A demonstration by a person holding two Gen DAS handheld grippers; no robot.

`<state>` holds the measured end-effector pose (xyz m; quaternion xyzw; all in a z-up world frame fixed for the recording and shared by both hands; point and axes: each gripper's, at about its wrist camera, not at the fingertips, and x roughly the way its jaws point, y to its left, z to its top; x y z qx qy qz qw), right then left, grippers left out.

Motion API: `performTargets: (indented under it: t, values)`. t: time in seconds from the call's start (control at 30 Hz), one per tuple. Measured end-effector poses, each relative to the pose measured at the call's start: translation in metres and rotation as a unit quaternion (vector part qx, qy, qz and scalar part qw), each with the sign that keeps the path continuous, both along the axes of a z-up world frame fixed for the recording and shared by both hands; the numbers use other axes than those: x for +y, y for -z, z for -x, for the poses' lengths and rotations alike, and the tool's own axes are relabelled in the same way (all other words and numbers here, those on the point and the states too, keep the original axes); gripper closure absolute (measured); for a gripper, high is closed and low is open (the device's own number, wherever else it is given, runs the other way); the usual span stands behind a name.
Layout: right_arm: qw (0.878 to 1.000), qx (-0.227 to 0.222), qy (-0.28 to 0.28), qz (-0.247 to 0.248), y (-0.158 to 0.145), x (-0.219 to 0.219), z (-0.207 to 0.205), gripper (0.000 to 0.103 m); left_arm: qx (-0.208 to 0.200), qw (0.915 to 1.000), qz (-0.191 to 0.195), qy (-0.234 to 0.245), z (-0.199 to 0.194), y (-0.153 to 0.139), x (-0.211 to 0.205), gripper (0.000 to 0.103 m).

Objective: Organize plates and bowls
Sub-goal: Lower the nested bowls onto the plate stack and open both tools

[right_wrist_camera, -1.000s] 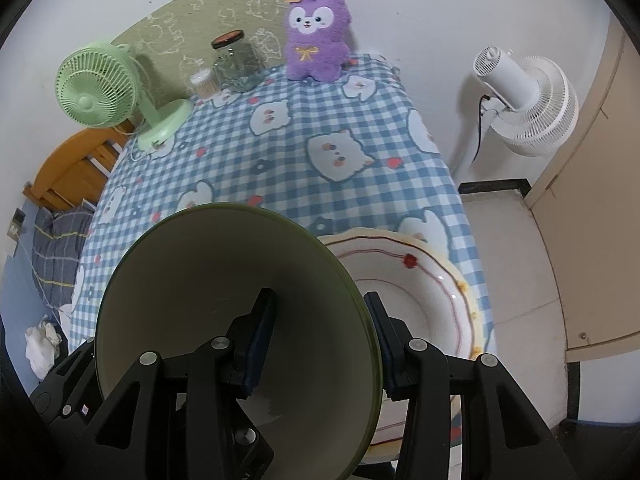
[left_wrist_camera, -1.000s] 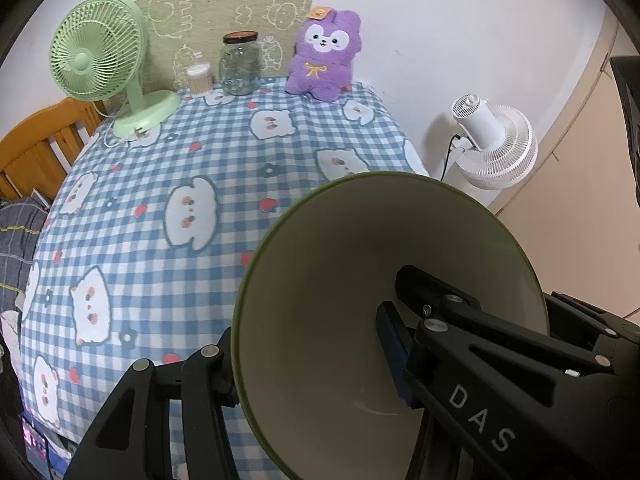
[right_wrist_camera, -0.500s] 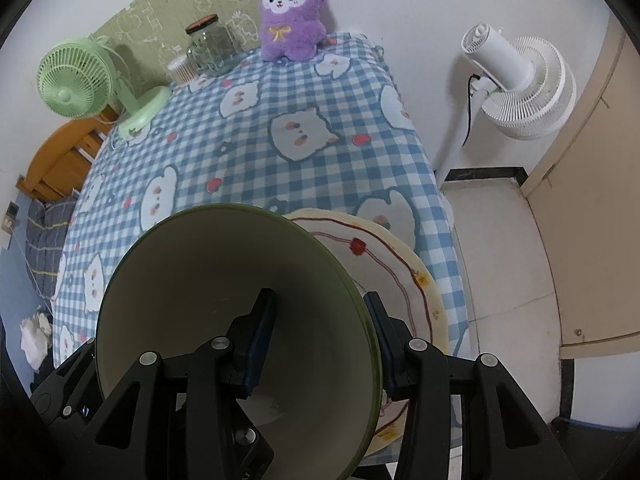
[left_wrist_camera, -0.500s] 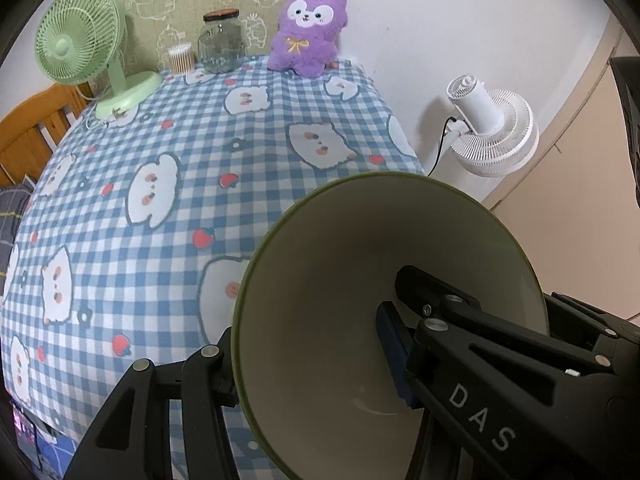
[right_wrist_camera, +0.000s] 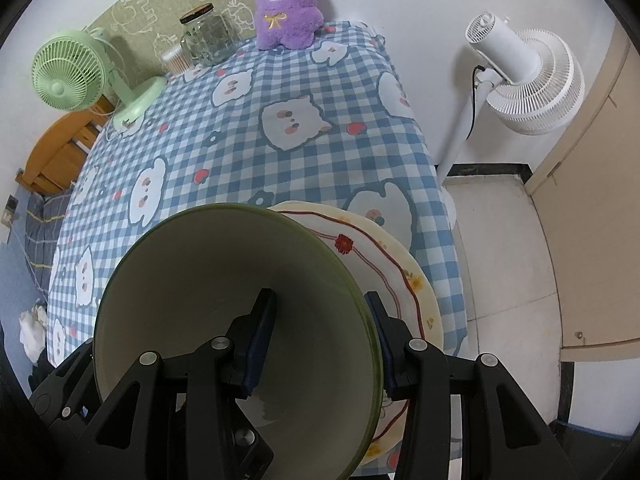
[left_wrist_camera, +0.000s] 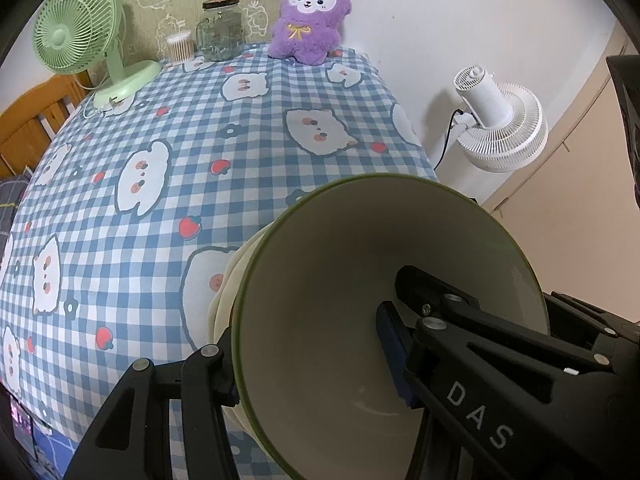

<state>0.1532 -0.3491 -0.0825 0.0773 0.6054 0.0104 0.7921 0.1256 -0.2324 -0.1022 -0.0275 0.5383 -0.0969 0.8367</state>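
Bowl point(left_wrist_camera: 340, 320), green-rimmed, cream inside: held tilted over the near right corner of the desk point(left_wrist_camera: 180, 160), its rim clamped on opposite sides by the left gripper point(left_wrist_camera: 308, 352) and the right gripper point(right_wrist_camera: 320, 340), one finger of each inside and one outside. Plate point(right_wrist_camera: 384, 264), cream with red line and flowers: seen directly beneath the bowl at the desk edge; contact between them cannot be told. Checked cloth on desk. At the far edge: green fan point(left_wrist_camera: 80, 40), jar point(left_wrist_camera: 220, 28), purple plush point(left_wrist_camera: 308, 16). White fan point(right_wrist_camera: 520, 80) stood on the floor beside the desk.
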Motion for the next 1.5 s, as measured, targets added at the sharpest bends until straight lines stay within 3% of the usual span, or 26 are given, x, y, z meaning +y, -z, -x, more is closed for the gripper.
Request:
performTargets:
  t: [0.37, 0.47, 0.5, 0.57, 0.77, 1.07, 1.5]
  values:
    - [1.000, -0.015, -0.005, 0.000, -0.002, 0.000, 0.003, 0.050, -0.006, 1.0000, -0.002, -0.003, 0.003, 0.001, 0.000, 0.048]
    - [0.999, -0.030, -0.004, 0.018, -0.007, 0.000, 0.003, 0.037, -0.016, 0.9998, -0.005, -0.007, 0.004, -0.003, 0.002, 0.045]
    - [0.999, -0.031, -0.004, 0.013, -0.008, -0.002, 0.002, 0.029, -0.018, 0.9998, -0.005, -0.009, 0.003, -0.004, 0.003, 0.039]
    - [0.999, -0.035, -0.004, 0.005, -0.012, -0.003, 0.003, 0.022, -0.019, 0.9997, -0.006, -0.015, 0.002, -0.005, 0.005, 0.029]
    - [0.998, -0.051, -0.023, 0.009, -0.025, 0.005, 0.007, 0.020, -0.026, 0.9993, -0.018, -0.018, 0.003, -0.013, 0.008, 0.022]
    - [0.995, -0.096, -0.010, 0.018, -0.060, 0.019, 0.011, 0.013, -0.070, 0.9969, -0.030, -0.018, 0.008, -0.043, 0.019, 0.016]
    - [0.987, -0.154, 0.023, 0.039, -0.112, 0.063, 0.031, 0.013, -0.140, 0.9876, -0.060, -0.040, 0.025, -0.087, 0.078, 0.013]
